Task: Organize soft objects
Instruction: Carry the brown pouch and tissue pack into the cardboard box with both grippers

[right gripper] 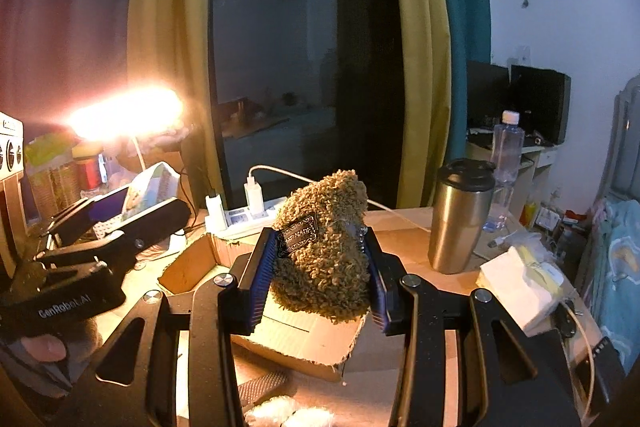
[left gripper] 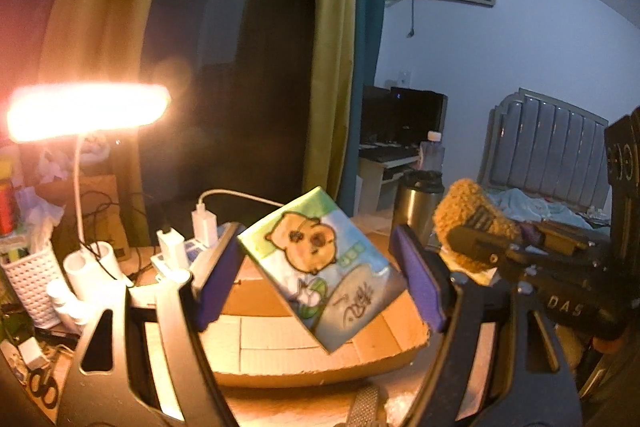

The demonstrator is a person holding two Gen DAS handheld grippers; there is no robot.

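Observation:
My left gripper [left gripper: 318, 269] is shut on a tissue pack [left gripper: 320, 267] printed with a cartoon bear, held tilted above an open cardboard box [left gripper: 304, 347]. My right gripper [right gripper: 320, 275] is shut on a brown fuzzy pouch [right gripper: 324, 247] with a dark label, held above the same box [right gripper: 296, 343]. In the left wrist view the pouch [left gripper: 468, 211] and right gripper show at the right. In the right wrist view the left gripper [right gripper: 120, 215] with the tissue pack [right gripper: 152, 187] shows at the left.
A lit desk lamp [left gripper: 86, 111] glares at the left. A power strip with chargers [right gripper: 240, 215], a steel tumbler [right gripper: 460, 215], a water bottle [right gripper: 506, 147] and a white tissue stack [right gripper: 520, 287] stand on the desk. A white basket [left gripper: 30, 283] is far left.

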